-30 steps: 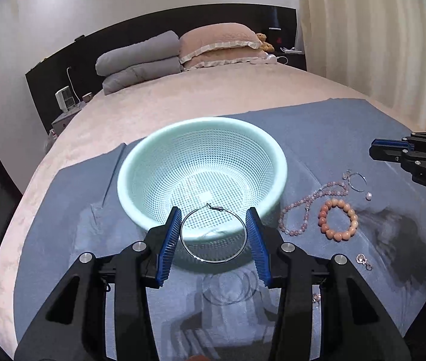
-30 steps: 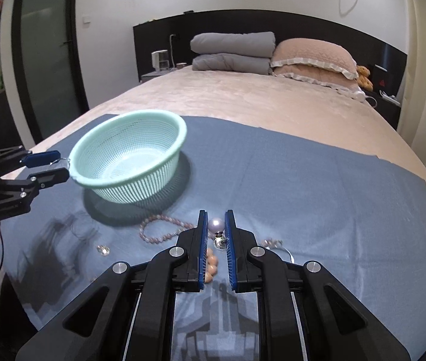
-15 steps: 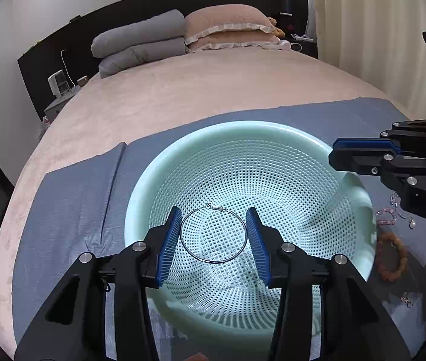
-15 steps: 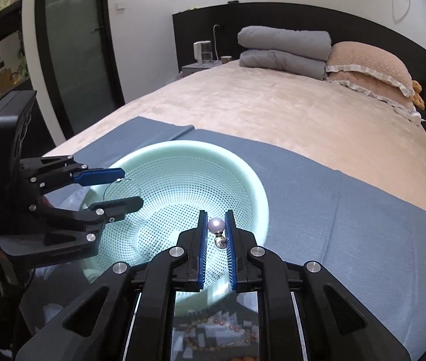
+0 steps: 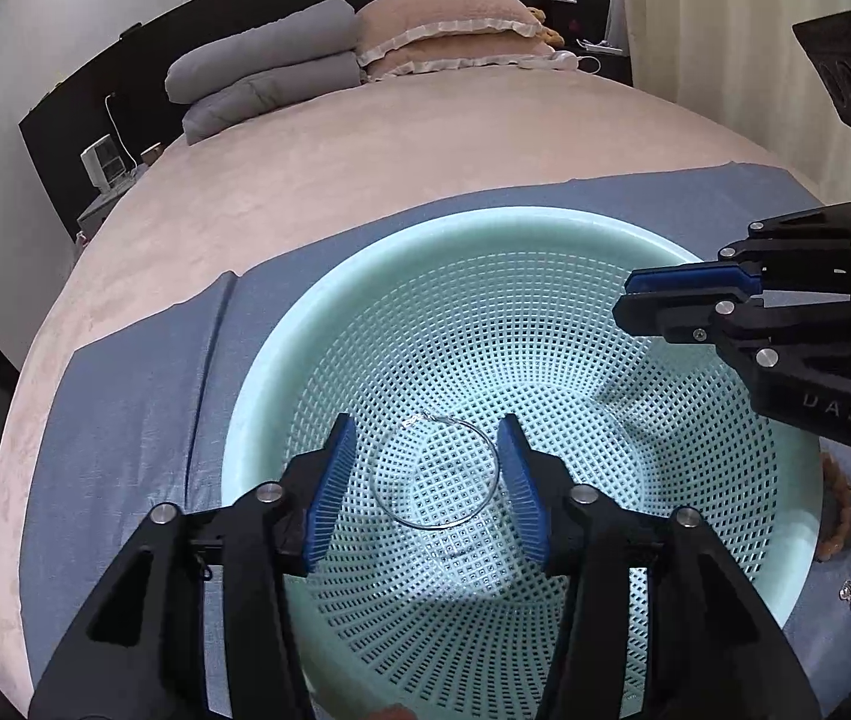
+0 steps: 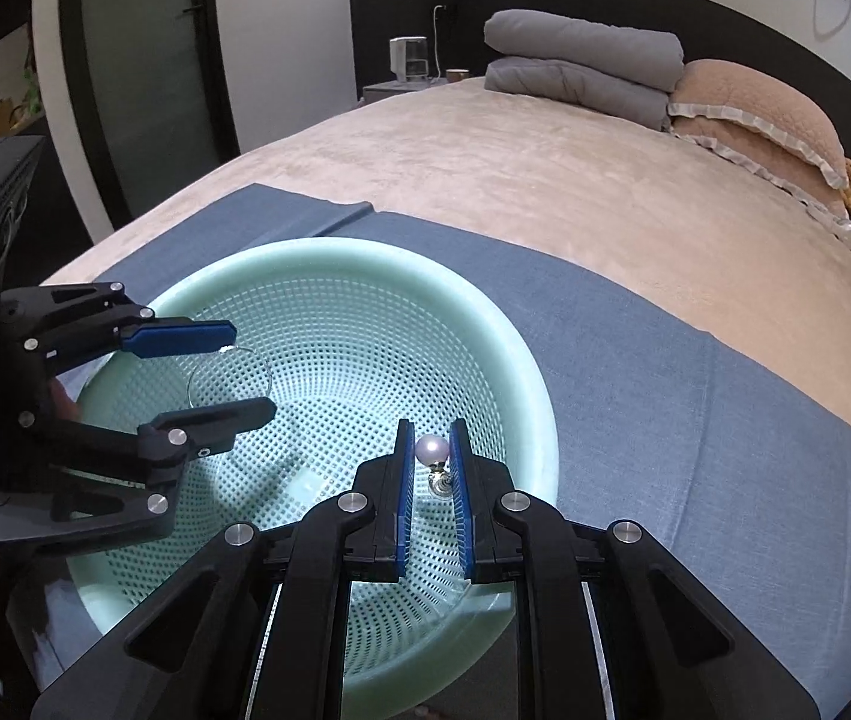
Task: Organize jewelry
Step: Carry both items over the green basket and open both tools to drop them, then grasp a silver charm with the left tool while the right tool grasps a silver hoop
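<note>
A thin silver hoop earring [image 5: 434,471] hangs between the blue pads of my left gripper [image 5: 427,438] above the mint mesh basket [image 5: 485,222]. The jaws are opening: the hoop has tilted, rests near the right pad and stands clear of the left pad. In the right wrist view, the left gripper [image 6: 248,369] holds its jaws apart over the basket [image 6: 365,249], the faint hoop [image 6: 230,378] between them. My right gripper [image 6: 431,429] is shut on a pearl drop earring [image 6: 431,449] over the basket's near side. From the left wrist, the right gripper [image 5: 629,294] reaches in from the right.
The basket sits on a blue cloth [image 5: 125,420] spread over a beige bed. An orange bead bracelet [image 5: 839,510] and a small earring [image 5: 848,591] lie on the cloth right of the basket. Pillows [image 6: 581,66] and a nightstand stand at the far end.
Both grippers came in over the basket from the cloth. The left jaws have spread wider and the hoop, gripped before, now sits loose and tilted between them. The right still pinches the pearl earring.
</note>
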